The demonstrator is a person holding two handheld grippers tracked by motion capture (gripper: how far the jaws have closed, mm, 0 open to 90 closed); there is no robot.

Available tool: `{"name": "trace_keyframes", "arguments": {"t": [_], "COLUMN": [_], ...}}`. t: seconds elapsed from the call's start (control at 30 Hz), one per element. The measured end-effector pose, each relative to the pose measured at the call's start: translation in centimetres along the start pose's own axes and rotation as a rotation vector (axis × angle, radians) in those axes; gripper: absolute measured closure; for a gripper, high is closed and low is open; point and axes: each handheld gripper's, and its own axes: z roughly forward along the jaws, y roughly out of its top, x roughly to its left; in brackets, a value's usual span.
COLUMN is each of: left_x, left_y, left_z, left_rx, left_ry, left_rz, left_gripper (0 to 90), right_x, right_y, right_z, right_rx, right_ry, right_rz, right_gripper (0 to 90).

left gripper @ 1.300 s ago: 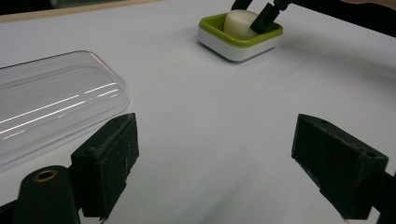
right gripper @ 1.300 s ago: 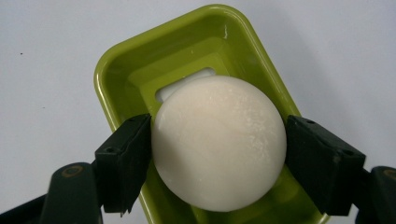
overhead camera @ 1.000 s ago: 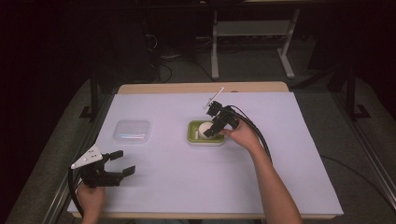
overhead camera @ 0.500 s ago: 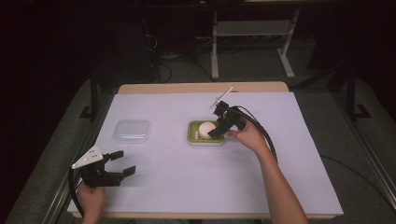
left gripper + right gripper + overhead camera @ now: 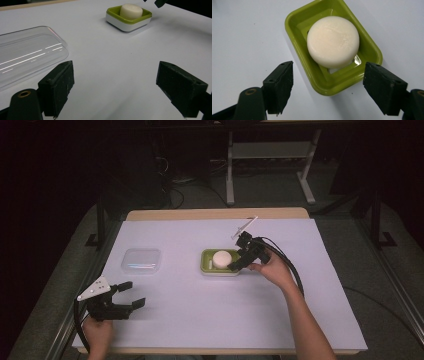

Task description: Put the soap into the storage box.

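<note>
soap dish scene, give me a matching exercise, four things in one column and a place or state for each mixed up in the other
Things:
1. soap bar
2. clear lid
3. left hand-held gripper
4. right hand-held gripper

Places or states:
a. lies flat on the table, left of the dish
b. open, near the front left corner of the table
c. sits in the green soap dish
d. open, jaws on either side of the dish's end

Pairs: 1-c, 2-a, 3-b, 4-d
</note>
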Motion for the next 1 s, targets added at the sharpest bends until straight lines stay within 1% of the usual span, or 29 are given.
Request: {"name": "trace_keyframes", "arguments": {"t": [0.13,0.23,0.33,0.37,0.47,0.63,0.73,0.77,0.83,0.97,1.0], "left_x": [-0.1,-0.1,-0.1,-0.1,0.0,-0.1,0.0,0.0,-0.1,-0.1,-0.1], "left_y": [0.0,0.0,0.0,0.0,0.0,0.0,-0.1,-0.1,-0.1,-0.1,-0.1], "left_z": [0.0,0.1,0.1,0.1,0.1,0.1,0.1,0.1,0.1,0.1,0.1], "left_rx": [-0.001,0.001,0.001,0.002,0.004,0.001,0.002,0.002,0.001,0.002,0.002], "left_ry": [0.002,0.001,0.002,0.002,0.003,0.004,0.003,0.003,0.005,0.005,0.005], "left_rz": [-0.001,-0.001,-0.001,-0.001,0.000,-0.002,-0.001,-0.002,-0.002,-0.002,-0.002], "left_gripper": [14.5,14.5,14.5,14.5,14.5,14.5,14.5,14.5,14.5,14.5,14.5], "right_x": [0.1,0.1,0.2,0.2,0.2,0.5,0.5,0.6,0.6,1.0,1.1], "right_y": [-0.6,-1.2,-1.9,-2.0,-2.3,-3.1,-3.4,-3.4,-3.6,-3.9,-4.0], "right_z": [-0.3,-0.7,-1.2,-1.3,-1.5,-2.0,-2.1,-2.1,-2.3,-2.8,-2.9], "right_rx": [-0.003,-0.009,-0.021,-0.016,-0.019,-0.022,-0.027,-0.024,-0.020,-0.040,-0.040], "right_ry": [0.006,0.010,0.012,0.011,0.012,0.023,0.023,0.024,0.022,0.019,0.021], "right_rz": [0.010,0.006,0.014,0.010,0.008,0.022,0.020,0.027,0.023,0.016,0.025], "right_gripper": [23.8,23.8,23.8,23.7,23.8,23.8,23.8,23.7,23.7,23.7,23.7]}}
